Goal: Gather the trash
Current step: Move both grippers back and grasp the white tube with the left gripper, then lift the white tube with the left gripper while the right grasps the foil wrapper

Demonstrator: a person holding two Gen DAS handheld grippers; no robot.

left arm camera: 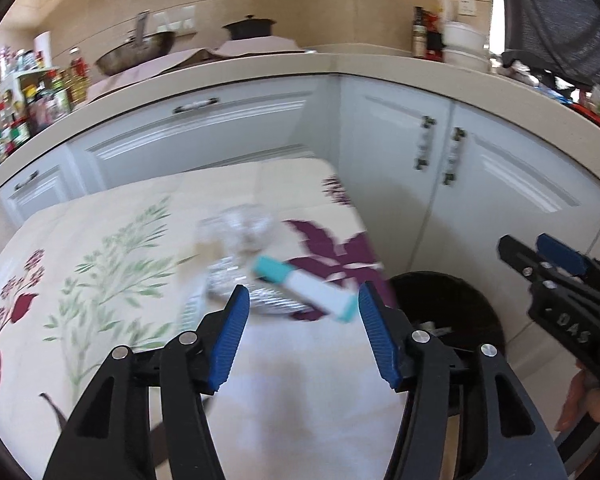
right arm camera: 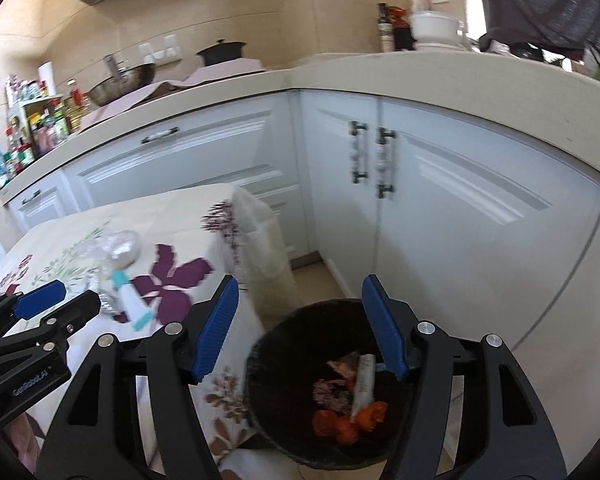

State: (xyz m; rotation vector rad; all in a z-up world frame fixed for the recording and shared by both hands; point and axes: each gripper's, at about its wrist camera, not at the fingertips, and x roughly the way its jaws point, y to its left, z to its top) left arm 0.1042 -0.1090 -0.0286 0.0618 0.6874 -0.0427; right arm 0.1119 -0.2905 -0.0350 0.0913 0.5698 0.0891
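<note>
Presently, your left tool (left arm camera: pixel 300 304) stands spread and empty, its blue pads either side of a white tube with teal ends (left arm camera: pixel 306 288) that lies on the flowered cloth of the desk (left arm camera: pixel 100 264), near the corner above the bin. Nothing is pinched; the pads are clear of the tube. Just behind it lie a crumpled piece of foil (left arm camera: pixel 236 284) and a clear plastic wrapper (left arm camera: pixel 240 228), blurred and hard to separate.

Your right tool (right arm camera: pixel 300 328) is likewise spread and empty, hanging over the dark bin (right arm camera: pixel 280 360) on the floor, which already holds orange scraps, a pale tube and other rubbish.

Recommendation for the step in hand, judged to be the pickup of the tube:
- The tube lies slanted across the gap. Roll the wrist so the pads meet its long sides squarely, not its ends.
- Come down until the pads straddle its middle, then close firmly.
- Keep the lower edges off the cloth, which would likely drag.
- Avoid catching the foil in the same grip.
- Move the right tool aside before carrying to the bin.
</note>
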